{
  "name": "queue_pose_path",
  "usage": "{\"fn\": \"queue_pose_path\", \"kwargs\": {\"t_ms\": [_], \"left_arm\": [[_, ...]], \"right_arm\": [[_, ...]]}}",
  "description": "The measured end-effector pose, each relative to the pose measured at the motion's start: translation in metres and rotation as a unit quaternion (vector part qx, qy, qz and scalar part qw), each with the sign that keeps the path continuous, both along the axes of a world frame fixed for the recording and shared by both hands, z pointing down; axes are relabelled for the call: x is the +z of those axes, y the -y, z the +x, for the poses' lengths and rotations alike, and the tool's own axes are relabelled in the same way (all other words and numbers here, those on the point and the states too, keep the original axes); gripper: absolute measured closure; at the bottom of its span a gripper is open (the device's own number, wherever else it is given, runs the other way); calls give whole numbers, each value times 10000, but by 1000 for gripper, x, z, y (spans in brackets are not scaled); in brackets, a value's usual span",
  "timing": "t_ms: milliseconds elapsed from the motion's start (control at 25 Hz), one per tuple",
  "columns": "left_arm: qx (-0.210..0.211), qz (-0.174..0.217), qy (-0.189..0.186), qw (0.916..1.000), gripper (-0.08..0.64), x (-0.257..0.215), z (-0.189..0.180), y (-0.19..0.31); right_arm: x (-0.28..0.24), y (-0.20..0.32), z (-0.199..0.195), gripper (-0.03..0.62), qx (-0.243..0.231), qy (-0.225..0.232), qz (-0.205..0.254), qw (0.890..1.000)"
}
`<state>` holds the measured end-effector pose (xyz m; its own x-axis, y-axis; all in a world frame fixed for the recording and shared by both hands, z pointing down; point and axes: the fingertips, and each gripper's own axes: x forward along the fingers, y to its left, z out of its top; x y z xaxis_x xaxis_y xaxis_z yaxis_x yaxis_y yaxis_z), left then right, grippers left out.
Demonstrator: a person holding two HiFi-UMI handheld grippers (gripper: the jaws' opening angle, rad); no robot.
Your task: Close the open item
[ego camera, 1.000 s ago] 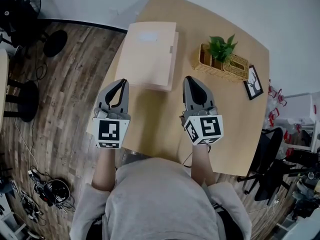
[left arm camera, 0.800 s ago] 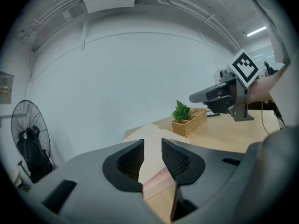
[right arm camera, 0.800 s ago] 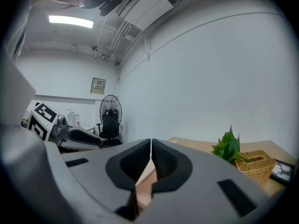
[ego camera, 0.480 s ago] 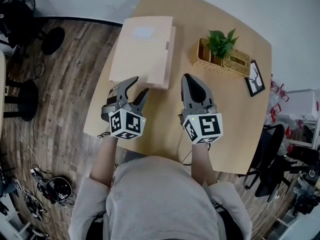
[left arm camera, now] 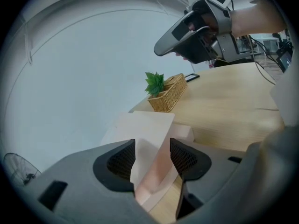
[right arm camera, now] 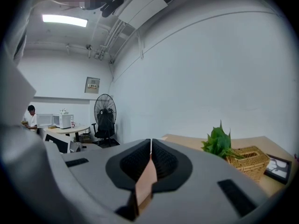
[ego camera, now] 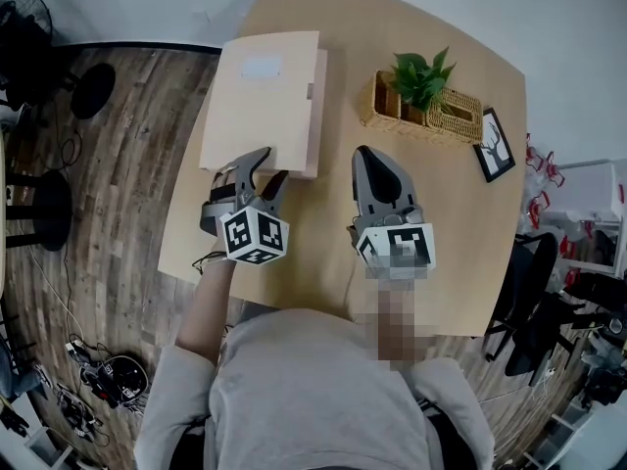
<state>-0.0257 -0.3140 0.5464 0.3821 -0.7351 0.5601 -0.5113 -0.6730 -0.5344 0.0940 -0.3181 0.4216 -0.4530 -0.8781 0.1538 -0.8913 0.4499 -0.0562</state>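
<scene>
A pale pink box folder (ego camera: pixel 260 96) lies on the wooden table (ego camera: pixel 411 223) at the back left. In the left gripper view the folder (left arm camera: pixel 145 129) shows its top cover standing a little off the base. My left gripper (ego camera: pixel 272 167) is rolled sideways at the folder's near edge. Its jaws have just been opening and stand open (left arm camera: pixel 153 148); the cover's near corner shows between them with no pad pressing on it. My right gripper (ego camera: pixel 377 157) hovers to the right of the folder, shut with nothing in it (right arm camera: pixel 150 146).
A wicker basket (ego camera: pixel 431 120) with a green plant (ego camera: pixel 419 76) stands at the back right, a small picture frame (ego camera: pixel 498 155) beside it. The table's left edge runs just left of my left gripper. A floor fan (ego camera: pixel 24 27) and an office chair (ego camera: pixel 534 311) stand on the wooden floor.
The left gripper has gone from shut to open, rolled sideways and moved down and right to the folder's near edge. The right gripper has barely shifted.
</scene>
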Motion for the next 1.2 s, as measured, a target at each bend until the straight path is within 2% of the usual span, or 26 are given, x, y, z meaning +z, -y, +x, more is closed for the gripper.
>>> {"fn": "queue_pose_path", "kwargs": {"t_ms": [200, 240, 440, 520, 640, 960, 1200], "left_arm": [[-27, 54, -23, 10000, 359, -2, 3, 4], [-49, 67, -73, 9999, 390, -3, 3, 5], [-49, 75, -314, 9995, 456, -12, 6, 9], [-100, -51, -497, 9987, 487, -13, 7, 10], [-175, -446, -713, 9963, 522, -8, 9, 12], [23, -1146, -181, 9932, 534, 18, 21, 12], [160, -1486, 125, 9887, 532, 30, 23, 8]], "right_arm": [[2, 2, 4, 578, 39, 16, -16, 10000], [3, 2, 5, 578, 42, 19, -20, 10000], [4, 3, 5, 578, 40, 38, -31, 10000], [4, 3, 6, 578, 38, 46, -31, 10000], [5, 4, 7, 578, 42, 64, -30, 10000], [4, 3, 11, 578, 48, 85, -9, 10000], [3, 2, 15, 578, 90, 112, -8, 9999]]}}
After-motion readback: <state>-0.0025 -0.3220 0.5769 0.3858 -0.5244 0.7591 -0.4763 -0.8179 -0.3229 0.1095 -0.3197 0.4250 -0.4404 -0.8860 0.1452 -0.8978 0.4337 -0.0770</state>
